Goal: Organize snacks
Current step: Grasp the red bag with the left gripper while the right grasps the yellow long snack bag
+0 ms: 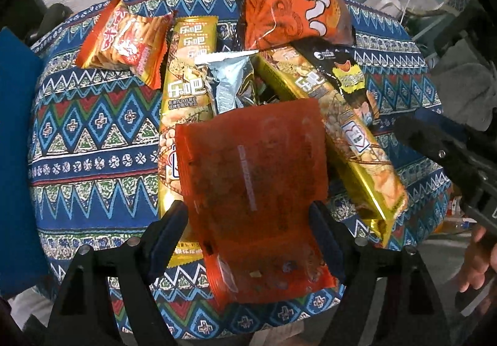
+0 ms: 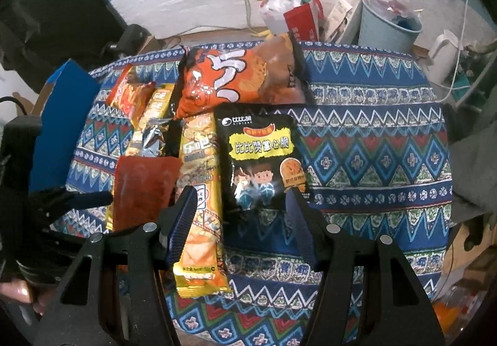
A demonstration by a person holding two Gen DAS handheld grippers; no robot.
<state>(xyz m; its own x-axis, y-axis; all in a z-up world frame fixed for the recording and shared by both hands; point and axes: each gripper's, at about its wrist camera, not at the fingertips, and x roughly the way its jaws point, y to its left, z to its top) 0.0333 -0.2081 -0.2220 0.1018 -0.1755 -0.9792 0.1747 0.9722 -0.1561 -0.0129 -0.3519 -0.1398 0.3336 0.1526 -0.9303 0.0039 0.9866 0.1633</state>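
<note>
Evidently the sorting had barely begun: the snacks lay heaped together on the patterned tabletop [image 2: 372,140], overlapping. The left hand-held gripper [image 1: 248,221] stood wide around the red packet [image 1: 254,178], though whether its pads pressed it was unclear. The right hand-held gripper [image 2: 240,209] hung part-open over the black packet [image 2: 261,159], holding nothing.

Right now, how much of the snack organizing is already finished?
Little looks finished: the packets are still heaped on the patterned cloth. In hand: the left tongs stand open around the translucent red packet, and the right tongs straddle the lower edge of the black packet; whether they press it is unclear. Left: the two gold packets, the big orange bag, the silver packet and the small orange packet.
</note>
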